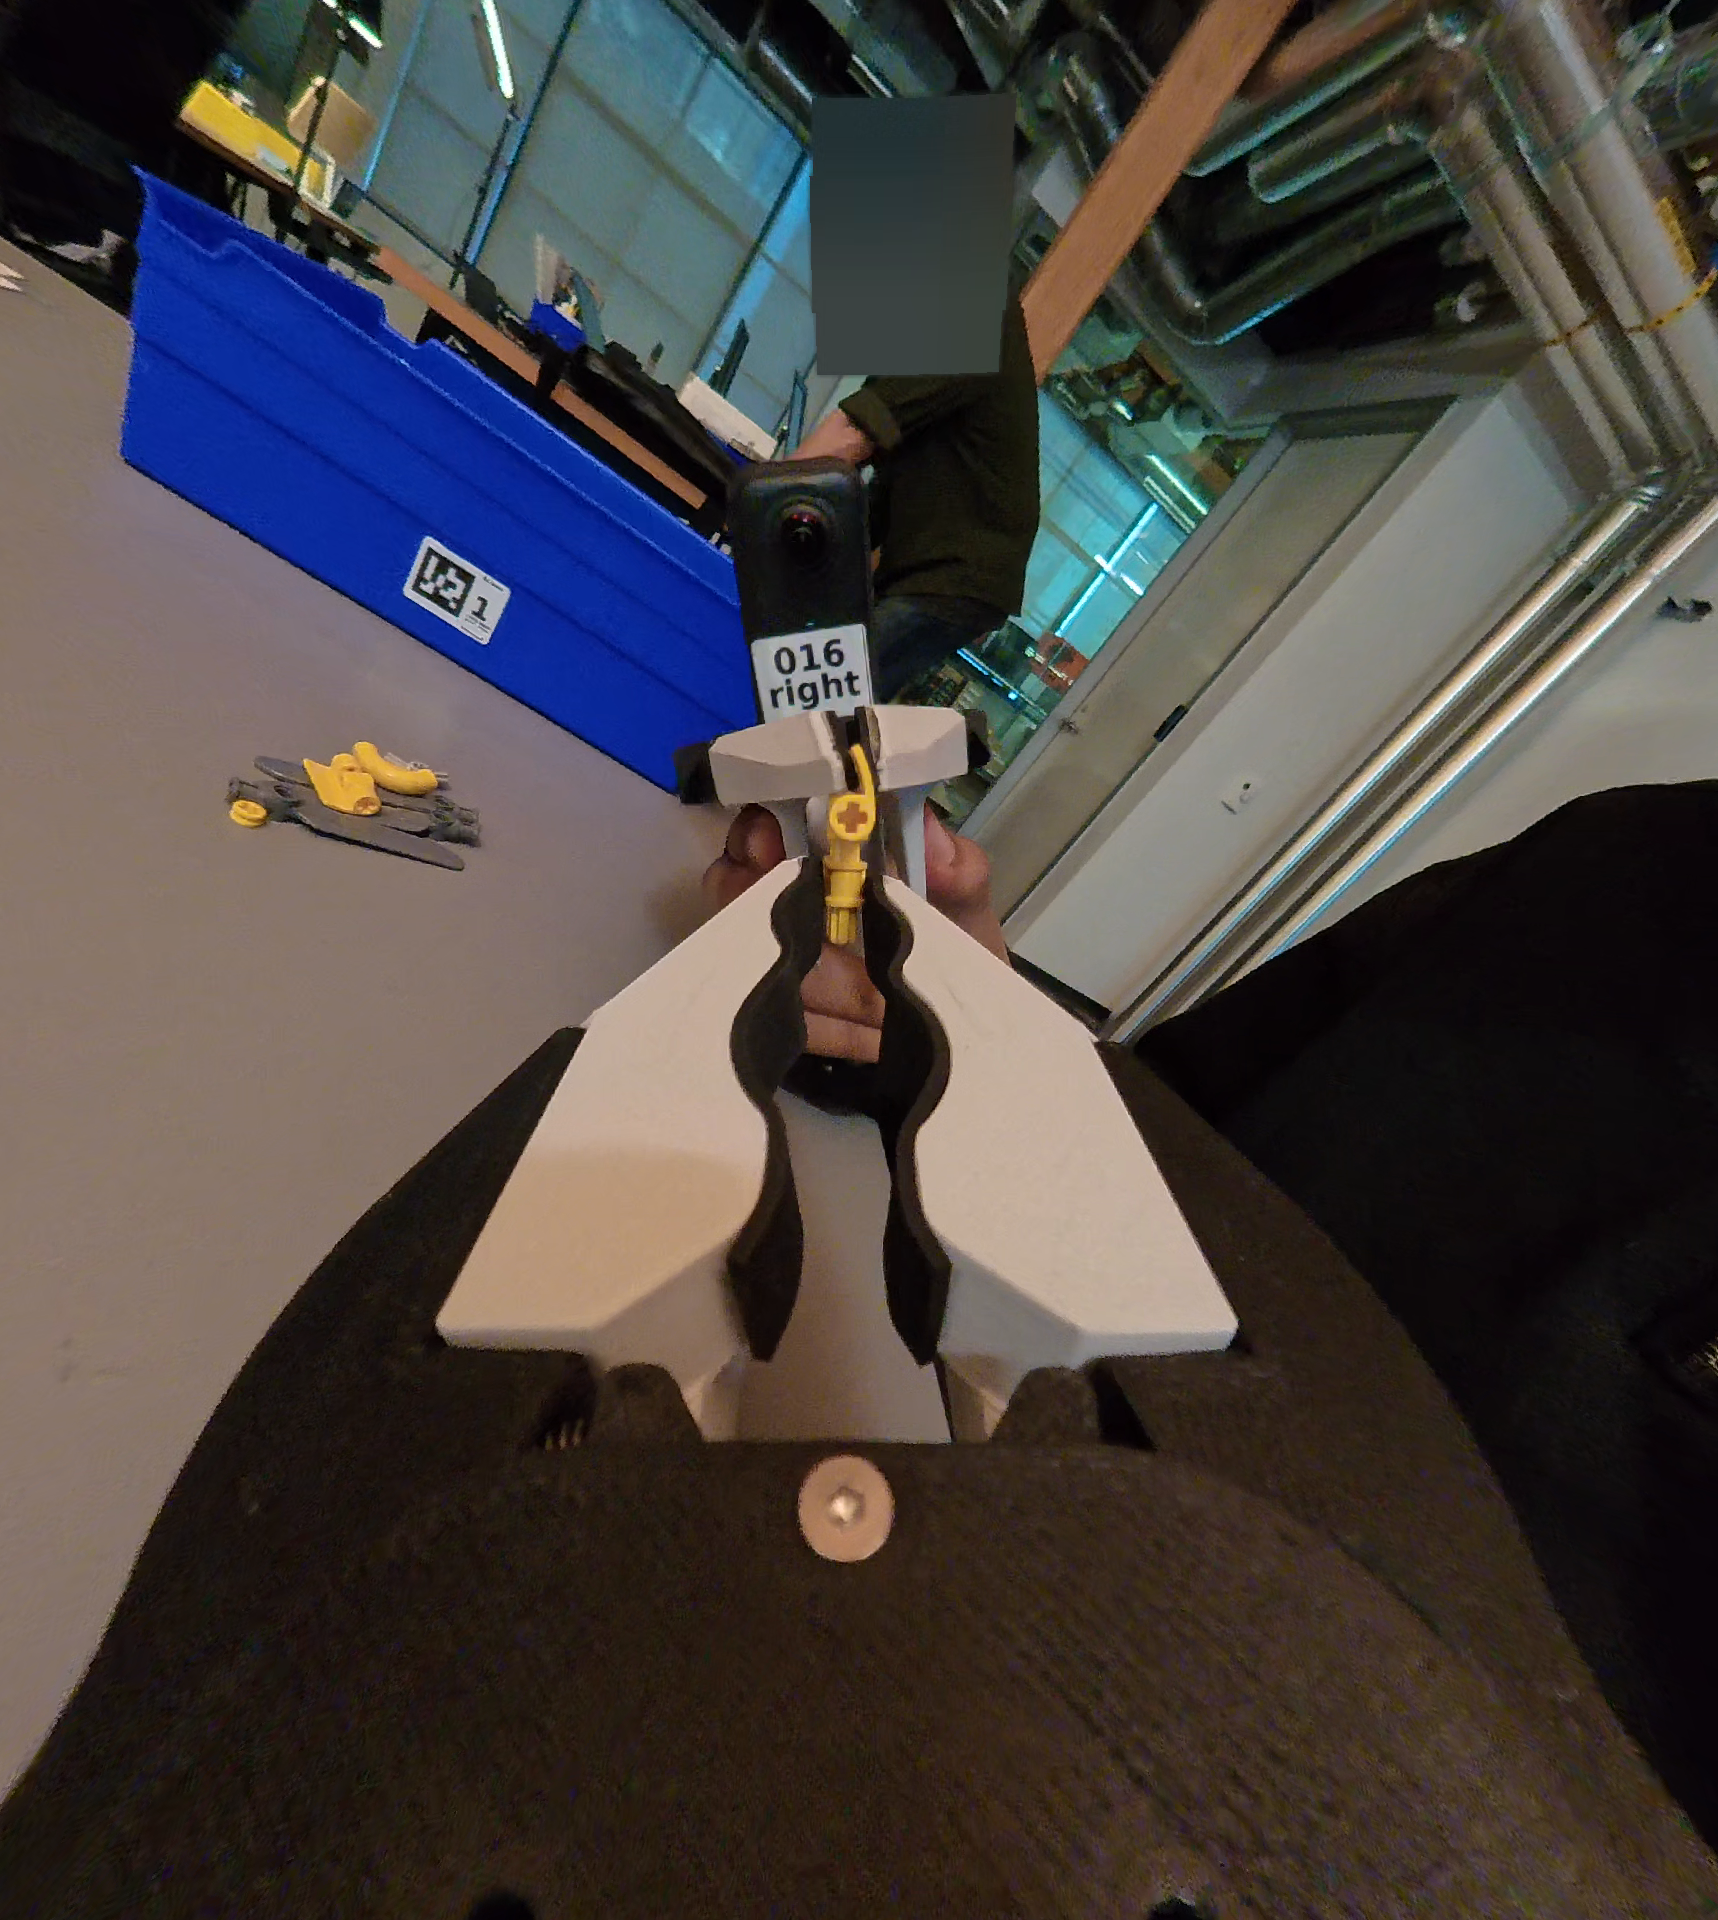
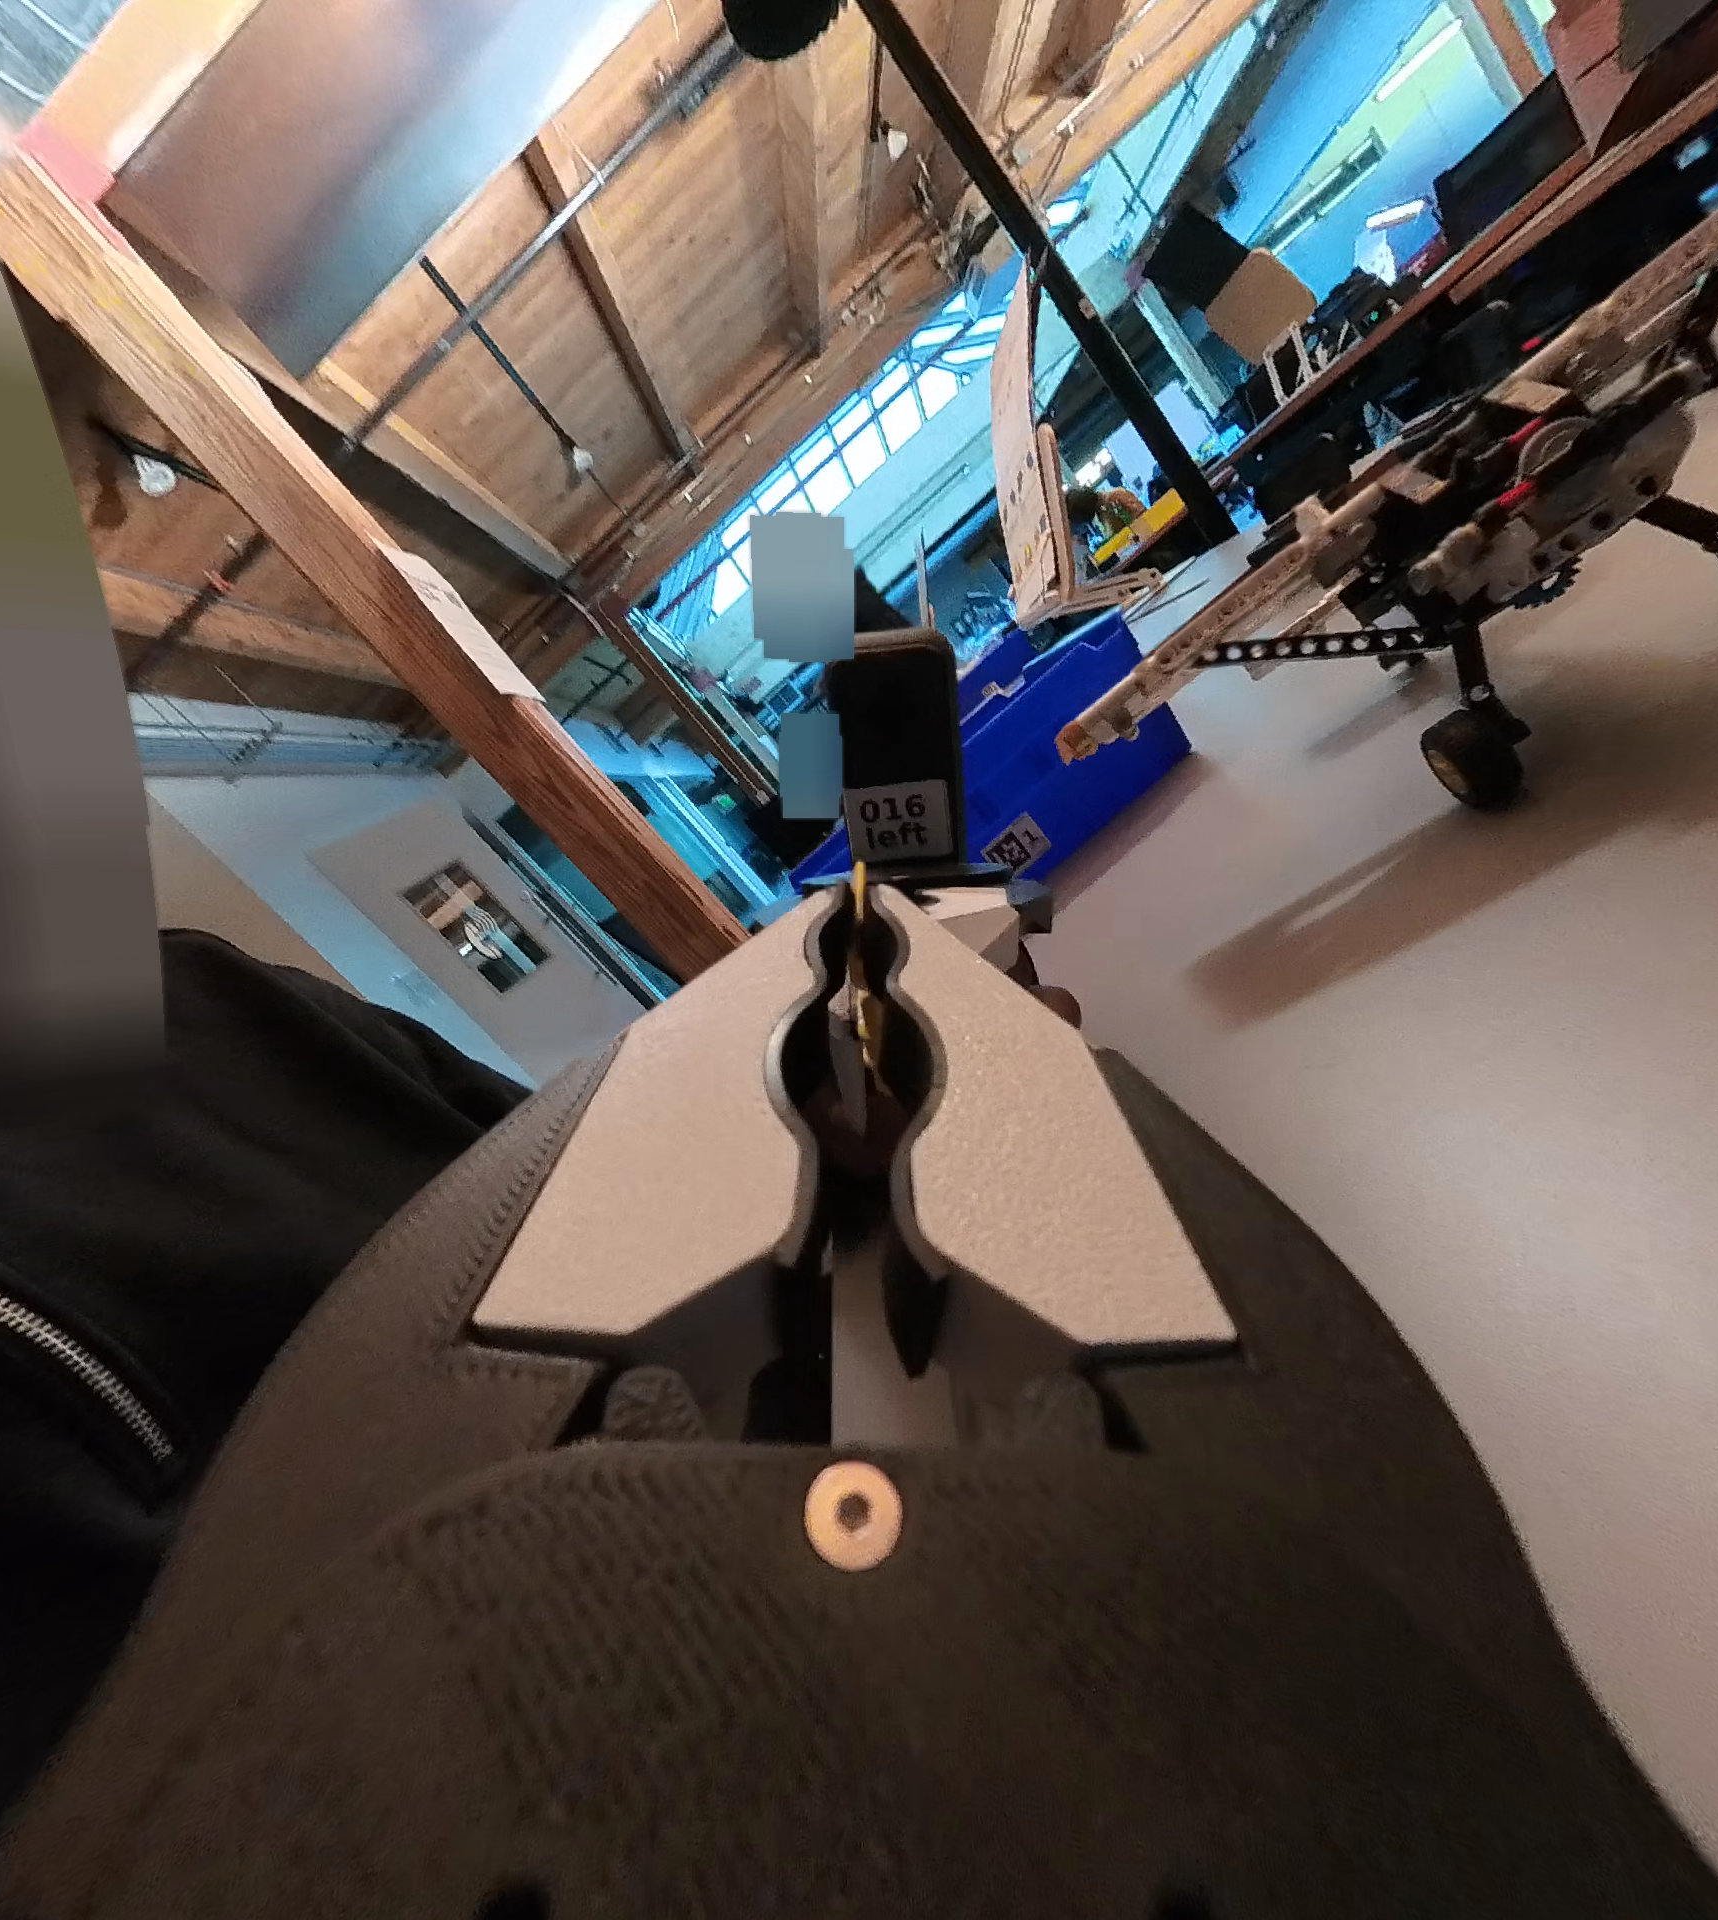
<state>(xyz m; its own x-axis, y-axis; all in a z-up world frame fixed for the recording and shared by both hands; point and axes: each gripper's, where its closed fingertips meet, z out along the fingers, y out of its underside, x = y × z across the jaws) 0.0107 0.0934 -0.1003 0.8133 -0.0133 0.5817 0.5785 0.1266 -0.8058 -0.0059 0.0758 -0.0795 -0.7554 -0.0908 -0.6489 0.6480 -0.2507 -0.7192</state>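
In the left wrist view we saw our left gripper (image 1: 839,883) clenched on a small yellow pin (image 1: 842,883), whose curved yellow top met the right gripper (image 1: 853,753) above the grey worktop (image 1: 159,1039). In the right wrist view our right gripper (image 2: 857,920) clamped that yellow piece edge-on.

Our right gripper (image 2: 860,914) pinches a thin yellow piece (image 2: 862,935).
Facing us: left gripper (image 2: 980,920), blue bin (image 2: 1073,727), wheeled brick model (image 2: 1457,540).
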